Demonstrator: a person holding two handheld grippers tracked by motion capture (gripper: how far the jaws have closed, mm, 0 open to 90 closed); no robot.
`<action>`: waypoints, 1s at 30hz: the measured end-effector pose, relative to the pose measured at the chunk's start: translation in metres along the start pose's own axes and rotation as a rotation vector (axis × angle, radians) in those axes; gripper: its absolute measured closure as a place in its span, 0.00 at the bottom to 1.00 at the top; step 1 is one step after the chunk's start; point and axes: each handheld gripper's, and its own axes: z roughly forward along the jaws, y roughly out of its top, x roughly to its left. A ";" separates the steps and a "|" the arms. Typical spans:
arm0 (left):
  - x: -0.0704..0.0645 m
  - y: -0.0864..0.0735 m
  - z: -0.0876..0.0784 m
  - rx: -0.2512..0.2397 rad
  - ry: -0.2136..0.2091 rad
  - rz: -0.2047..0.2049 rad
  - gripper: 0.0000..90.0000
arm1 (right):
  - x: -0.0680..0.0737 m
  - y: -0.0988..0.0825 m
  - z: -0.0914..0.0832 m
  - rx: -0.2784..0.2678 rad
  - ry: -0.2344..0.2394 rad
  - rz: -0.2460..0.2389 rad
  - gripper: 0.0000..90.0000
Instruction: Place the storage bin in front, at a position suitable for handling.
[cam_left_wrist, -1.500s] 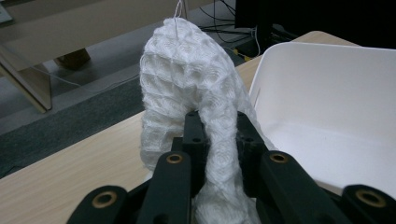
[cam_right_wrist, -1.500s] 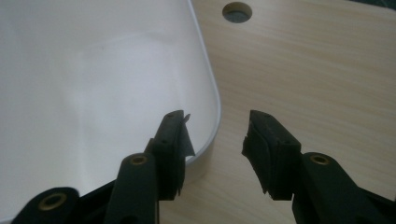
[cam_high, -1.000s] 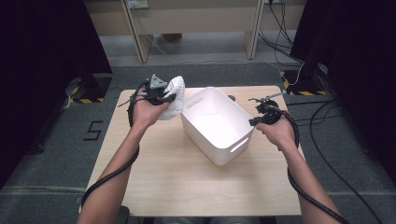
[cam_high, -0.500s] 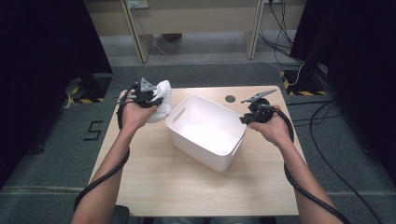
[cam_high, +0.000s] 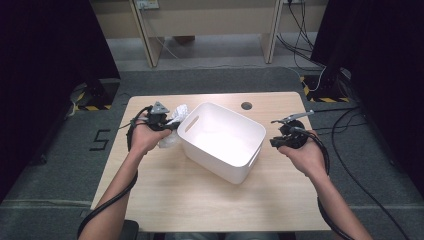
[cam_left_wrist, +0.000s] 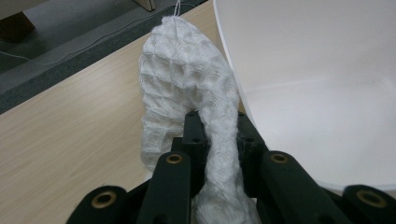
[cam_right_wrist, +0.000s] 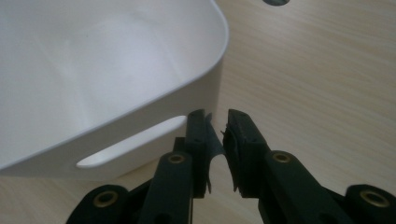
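Your left gripper (cam_left_wrist: 215, 135) clamps the white waffle cloth (cam_left_wrist: 187, 93), bin (cam_high: 222, 140) wall just right of it. Your right gripper (cam_right_wrist: 215, 140), jaws just closing on nothing, sits beside the bin's handle slot (cam_right_wrist: 130, 147), seen close in its own view.

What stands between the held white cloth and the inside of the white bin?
Only the bin's near wall. The left gripper clamps the cloth just outside the white bin, beside its rim; nothing lies inside it.

Wooden table (cam_high: 200, 190), white bin (cam_high: 222, 140), perhaps cloth (cam_high: 172, 120)
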 end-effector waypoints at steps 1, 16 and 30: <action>-0.002 -0.001 -0.001 -0.001 -0.008 0.004 0.87 | 0.003 0.000 0.002 0.001 0.008 0.003 0.90; -0.024 -0.022 -0.020 -0.055 0.003 -0.011 0.87 | -0.002 0.030 0.046 -0.079 -0.066 0.066 1.00; -0.037 -0.033 -0.027 -0.079 0.050 -0.010 0.87 | -0.014 0.048 0.073 -0.211 -0.114 0.028 0.98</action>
